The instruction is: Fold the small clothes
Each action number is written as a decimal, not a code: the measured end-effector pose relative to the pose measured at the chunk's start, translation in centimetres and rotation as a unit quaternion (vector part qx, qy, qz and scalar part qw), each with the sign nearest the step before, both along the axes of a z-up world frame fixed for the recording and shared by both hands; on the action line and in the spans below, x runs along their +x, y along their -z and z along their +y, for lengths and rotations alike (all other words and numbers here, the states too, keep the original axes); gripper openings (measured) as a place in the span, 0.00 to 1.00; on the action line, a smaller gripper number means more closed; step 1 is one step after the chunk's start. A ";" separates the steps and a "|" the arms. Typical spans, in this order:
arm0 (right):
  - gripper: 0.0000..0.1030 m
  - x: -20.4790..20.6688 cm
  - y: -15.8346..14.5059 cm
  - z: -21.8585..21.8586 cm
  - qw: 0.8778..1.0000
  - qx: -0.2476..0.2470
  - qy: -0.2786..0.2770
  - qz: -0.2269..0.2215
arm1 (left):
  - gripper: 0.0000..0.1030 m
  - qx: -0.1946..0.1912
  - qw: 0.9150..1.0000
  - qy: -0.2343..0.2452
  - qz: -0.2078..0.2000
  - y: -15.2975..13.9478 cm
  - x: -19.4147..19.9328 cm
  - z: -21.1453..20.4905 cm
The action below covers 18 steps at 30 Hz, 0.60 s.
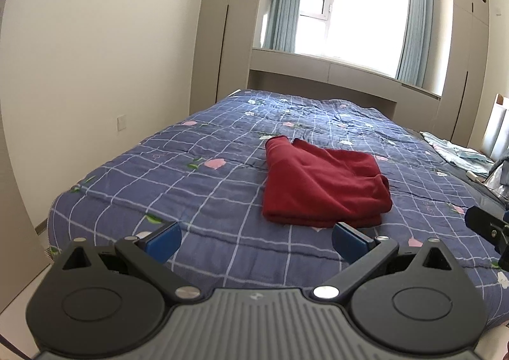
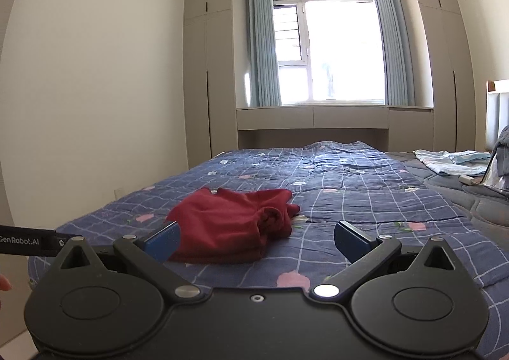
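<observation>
A dark red garment [image 1: 321, 183] lies folded into a rough rectangle on the blue checked quilt [image 1: 178, 175]. In the right wrist view the same red garment [image 2: 232, 223] sits just ahead and left of centre, a sleeve opening facing me. My left gripper [image 1: 256, 240] hovers over the near edge of the bed, open, its blue pads [image 1: 163, 240] wide apart with nothing between them; the garment is just beyond the tips. My right gripper [image 2: 256, 240] is open too, its left pad [image 2: 162, 242] close in front of the garment's near edge.
Part of the right gripper [image 1: 486, 226] shows at the left wrist view's right edge, and the left gripper's body [image 2: 28, 244] at the right wrist view's left edge. Pale blue bedding [image 2: 451, 161] and a small white item [image 2: 466, 179] lie at the far right. Wardrobes and a window stand behind the bed.
</observation>
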State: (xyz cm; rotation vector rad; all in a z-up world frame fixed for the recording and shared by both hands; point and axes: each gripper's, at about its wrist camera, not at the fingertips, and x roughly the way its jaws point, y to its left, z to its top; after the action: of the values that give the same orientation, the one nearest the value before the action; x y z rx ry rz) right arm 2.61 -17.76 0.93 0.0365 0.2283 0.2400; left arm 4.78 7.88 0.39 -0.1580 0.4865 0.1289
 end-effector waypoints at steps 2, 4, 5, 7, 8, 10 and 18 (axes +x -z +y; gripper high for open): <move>0.99 -0.1 0.2 0.0 1.000 -0.001 0.001 0.000 | 1.00 -0.001 1.000 -0.003 -0.001 0.5 -0.3 0.1; 0.99 -0.1 0.5 -0.1 1.000 0.003 0.002 0.001 | 1.00 -0.002 1.000 -0.004 0.000 0.8 -0.5 0.2; 0.99 -0.1 0.6 -0.1 1.000 0.004 0.003 0.001 | 1.00 -0.002 1.000 -0.005 0.000 0.9 -0.5 0.2; 0.99 -0.1 0.8 -0.1 1.000 0.003 0.003 0.001 | 1.00 -0.002 1.000 -0.007 0.002 1.1 -0.5 0.3; 0.99 -0.1 0.9 0.0 1.000 0.001 0.002 0.003 | 1.00 -0.001 1.000 -0.008 0.002 1.1 -0.6 0.4; 0.99 0.2 1.0 0.1 1.000 -0.001 0.001 0.008 | 1.00 -0.002 1.000 -0.011 0.003 1.2 -0.6 0.5; 0.99 0.4 1.4 0.5 1.000 -0.008 -0.008 0.019 | 1.00 -0.004 1.000 -0.013 0.010 1.5 -0.6 0.7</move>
State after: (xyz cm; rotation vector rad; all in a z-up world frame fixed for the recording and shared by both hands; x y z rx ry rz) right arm 3.03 -17.30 -0.48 0.0236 0.2679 0.2537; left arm 4.19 8.53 -1.11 -0.1716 0.5052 0.1536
